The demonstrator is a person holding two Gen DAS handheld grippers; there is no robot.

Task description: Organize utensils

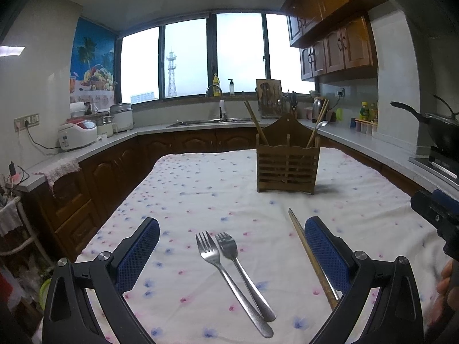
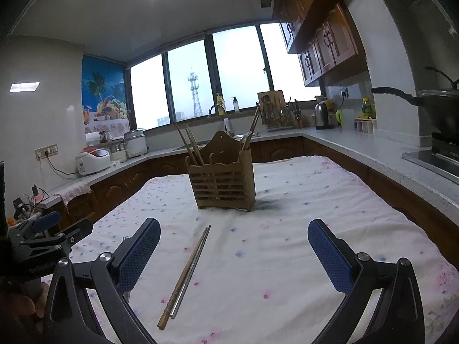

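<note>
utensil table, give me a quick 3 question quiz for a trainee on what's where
1. How many forks lie on the tablecloth?
2. True or false: the left gripper is shut on a fork.
3. Which lies loose in front of the wooden holder: A) chopsticks, B) a knife, C) a ladle?

Key
1. Two, with handles crossing.
2. False; its fingers stand open with the forks lying between them.
3. A; a pair, apart from the holder. The right gripper is open too.

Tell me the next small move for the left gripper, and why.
Probably lower the left gripper onto the two forks. It is open, they lie loose on the tablecloth between its fingers, and the wooden holder stands beyond, already holding chopsticks.
</note>
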